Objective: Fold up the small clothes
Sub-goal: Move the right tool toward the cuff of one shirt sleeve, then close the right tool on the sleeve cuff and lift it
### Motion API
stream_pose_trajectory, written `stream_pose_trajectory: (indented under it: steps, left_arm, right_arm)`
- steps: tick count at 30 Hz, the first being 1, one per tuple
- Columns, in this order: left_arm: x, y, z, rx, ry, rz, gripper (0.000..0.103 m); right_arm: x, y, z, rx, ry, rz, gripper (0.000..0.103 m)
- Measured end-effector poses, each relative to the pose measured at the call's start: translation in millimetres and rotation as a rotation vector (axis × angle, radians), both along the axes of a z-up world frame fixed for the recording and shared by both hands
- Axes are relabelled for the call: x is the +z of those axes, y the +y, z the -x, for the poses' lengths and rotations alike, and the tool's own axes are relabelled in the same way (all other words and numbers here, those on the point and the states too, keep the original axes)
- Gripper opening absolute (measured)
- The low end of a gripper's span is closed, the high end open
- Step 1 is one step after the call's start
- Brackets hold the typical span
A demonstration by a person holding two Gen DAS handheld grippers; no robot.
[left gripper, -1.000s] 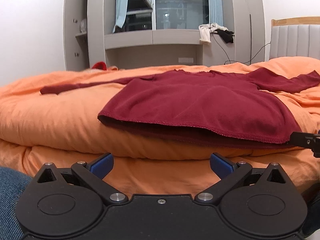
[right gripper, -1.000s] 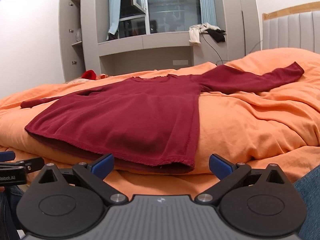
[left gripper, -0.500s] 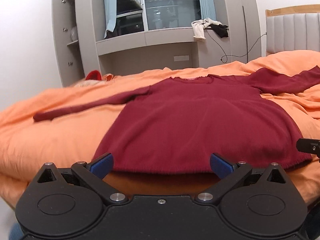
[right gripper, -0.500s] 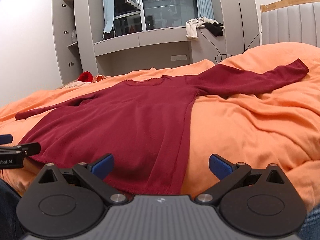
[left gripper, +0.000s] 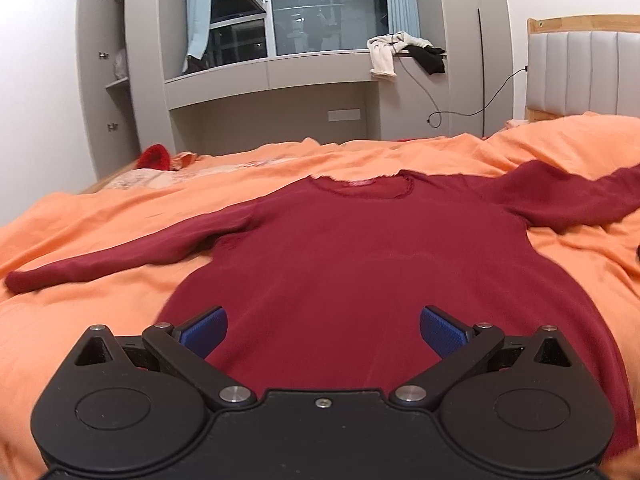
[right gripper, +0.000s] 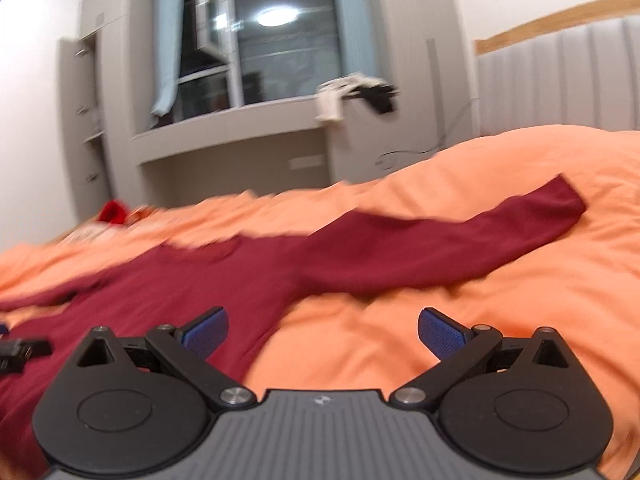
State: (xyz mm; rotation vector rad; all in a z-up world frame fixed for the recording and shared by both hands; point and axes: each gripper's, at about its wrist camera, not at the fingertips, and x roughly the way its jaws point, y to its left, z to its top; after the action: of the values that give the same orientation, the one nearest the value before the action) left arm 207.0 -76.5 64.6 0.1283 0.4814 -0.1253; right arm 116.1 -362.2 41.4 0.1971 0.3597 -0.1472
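A dark red long-sleeved top lies flat on the orange duvet, neckline away from me and both sleeves spread out. My left gripper hovers open over the lower body of the top, blue pads wide apart and holding nothing. In the blurred right wrist view my right gripper is open over the top's right side, where the body meets the duvet. The right sleeve stretches off to the upper right. The left gripper's tip shows at the left edge.
A grey window ledge with white and black clothes heaped on it stands behind the bed. A padded headboard is at the right. A red item lies at the bed's far left corner.
Both grippers have risen and moved forward from the bed's front edge to above the top. The right gripper is swinging right toward the sleeve, blurring its view. Both stay open.
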Motion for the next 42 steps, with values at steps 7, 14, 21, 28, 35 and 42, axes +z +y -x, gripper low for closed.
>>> stream_pose_trajectory:
  steps: [7,14,21,28,35,42]
  left_arm:
    - [-13.6,-19.3,-68.1,0.017,-0.030,-0.037,0.102]
    - [-35.4,-9.6,-97.8,0.026,0.034,0.029,0.102]
    - [-48.5,-4.1,-107.2,0.042,0.102,0.043,0.102]
    - [-57.0,-16.4,-110.4,0.054,0.114,-0.022,0.103]
    - [-58.4,-17.6,-110.5,0.055,0.112,-0.026,0.103]
    - [-59.8,-4.3,-100.9,0.031,0.087,0.045,0.103]
  right_arm:
    - [-1.4,-74.5,-63.0,-0.249,0.026,0.060,0.103]
    - [-18.6,-139.9,-110.4,-0.438,0.079,0.050,0.103]
    - [-36.1,-201.7,-124.2,-0.614,0.062,-0.025,0.103]
    - [-54.5,-227.1,-124.9,-0.619,-0.043,-0.090,0.103]
    - [-56.6,-238.4,-122.8,-0.700,-0.107,-0.105,0.073]
    - [-51.9,-241.7,-117.4,-0.701,-0.124,-0.157,0.008]
